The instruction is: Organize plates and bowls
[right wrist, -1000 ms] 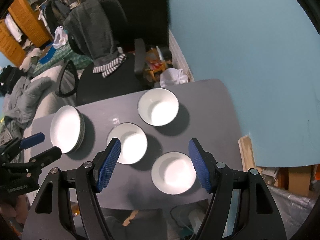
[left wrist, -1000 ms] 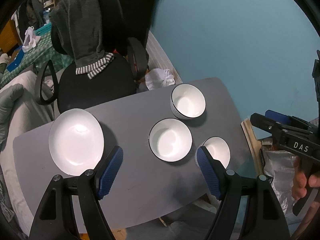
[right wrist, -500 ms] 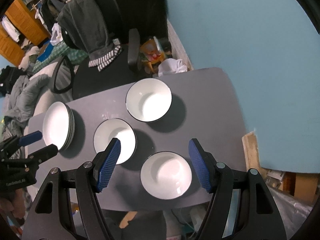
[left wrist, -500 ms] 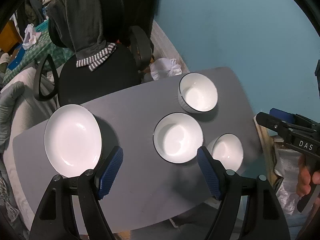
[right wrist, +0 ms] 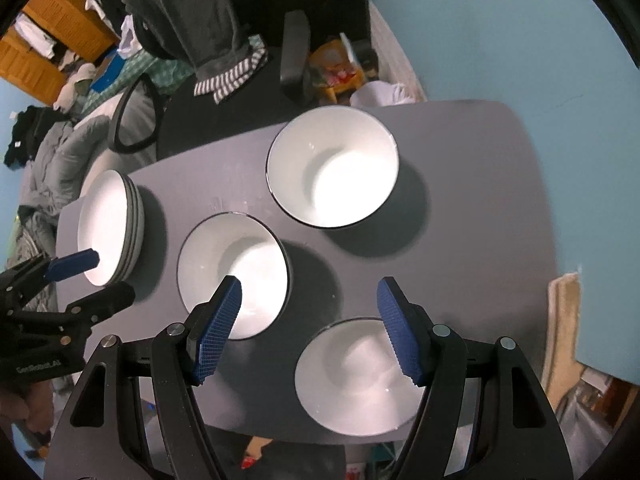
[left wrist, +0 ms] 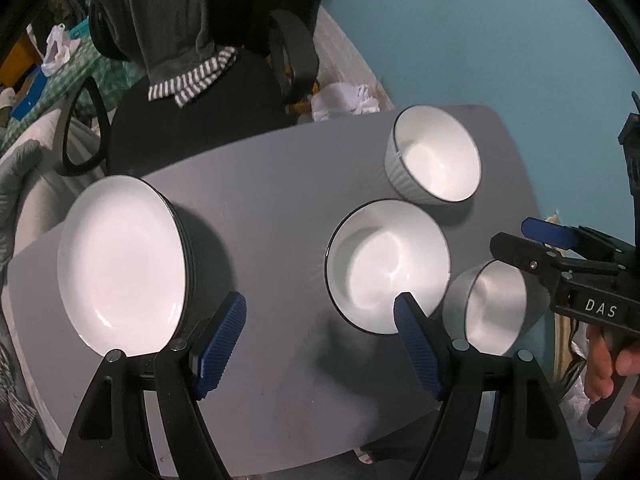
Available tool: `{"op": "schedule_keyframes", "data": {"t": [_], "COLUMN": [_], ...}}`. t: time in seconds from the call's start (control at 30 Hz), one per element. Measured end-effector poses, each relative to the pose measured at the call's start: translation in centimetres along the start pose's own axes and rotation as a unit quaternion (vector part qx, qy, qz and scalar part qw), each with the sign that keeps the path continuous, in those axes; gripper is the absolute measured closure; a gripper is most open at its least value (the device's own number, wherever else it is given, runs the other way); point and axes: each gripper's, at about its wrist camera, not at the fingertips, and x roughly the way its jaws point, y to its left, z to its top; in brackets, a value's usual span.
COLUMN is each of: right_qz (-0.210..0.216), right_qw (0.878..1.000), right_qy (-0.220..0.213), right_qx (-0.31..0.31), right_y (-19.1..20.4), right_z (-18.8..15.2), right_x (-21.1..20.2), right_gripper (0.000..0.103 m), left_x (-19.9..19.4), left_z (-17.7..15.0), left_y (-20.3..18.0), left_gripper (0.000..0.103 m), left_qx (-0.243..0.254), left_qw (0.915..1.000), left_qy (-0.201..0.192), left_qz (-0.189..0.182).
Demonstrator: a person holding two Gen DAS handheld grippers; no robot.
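Both grippers hang spread and empty above the desk (right wrist: 472, 168) — right gripper (right wrist: 308, 328) over the near-edge bowl (right wrist: 352, 376), left gripper (left wrist: 320, 340) beside the plate stack (left wrist: 120, 260). Straddle one rim squarely — avoid neighbours.

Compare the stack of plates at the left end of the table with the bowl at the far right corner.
The stack of plates is several shallow pieces nested together; the far bowl is a single deep one. The stack has a smooth outside; the far bowl has a ribbed wall. Both are white with a dark rim, empty and upright on the grey table.
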Motion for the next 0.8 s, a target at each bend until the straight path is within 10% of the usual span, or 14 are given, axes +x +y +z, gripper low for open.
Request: {"op": "schedule_keyframes", "data": {"t": [0.8], "right_qz": [0.008], "right_qw": [0.997], "right_qy": [0.070], "right_qx": [-0.017], "right_y": [0.4], "right_z": [0.2], "right_x": [6.4], "right_gripper": [0.034], "left_x": [6.0], "left_z": [0.7], "left_y": [0.2], "left_gripper": [0.025], "left_qx": [-0.028], "left_qw": [0.9986], "left_qy": [0.043], "left_qz": [-0.008]}}
